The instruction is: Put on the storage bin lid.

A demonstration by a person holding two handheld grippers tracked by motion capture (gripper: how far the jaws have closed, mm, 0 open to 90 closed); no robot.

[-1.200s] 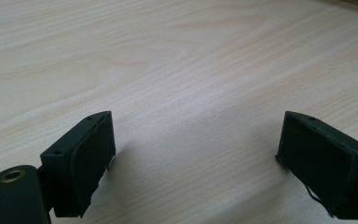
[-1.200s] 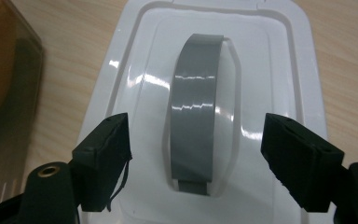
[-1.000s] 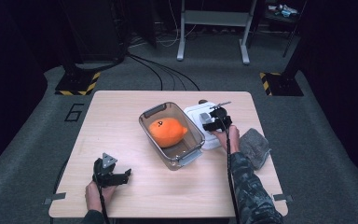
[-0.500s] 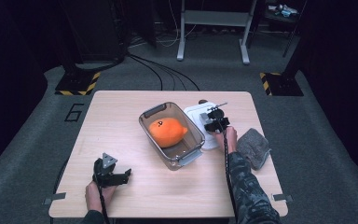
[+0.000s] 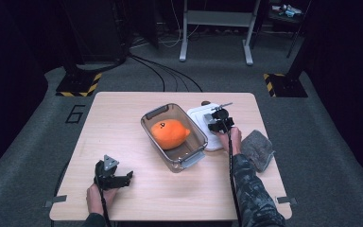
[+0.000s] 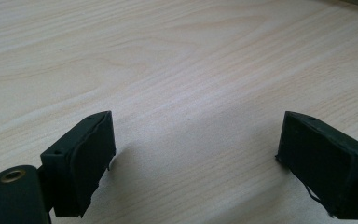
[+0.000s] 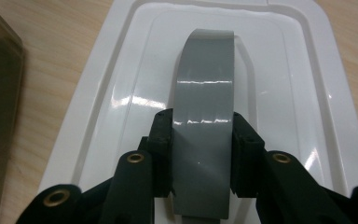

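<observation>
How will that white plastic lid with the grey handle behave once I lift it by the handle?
The white plastic lid looks moulded and rigid, so it should probably stay flat rather than flop. Its grey handle is glossy, so it may slip between the pads of the right gripper, whose jaws have just been closing on it. Held centrally, it likely hangs fairly level.
</observation>
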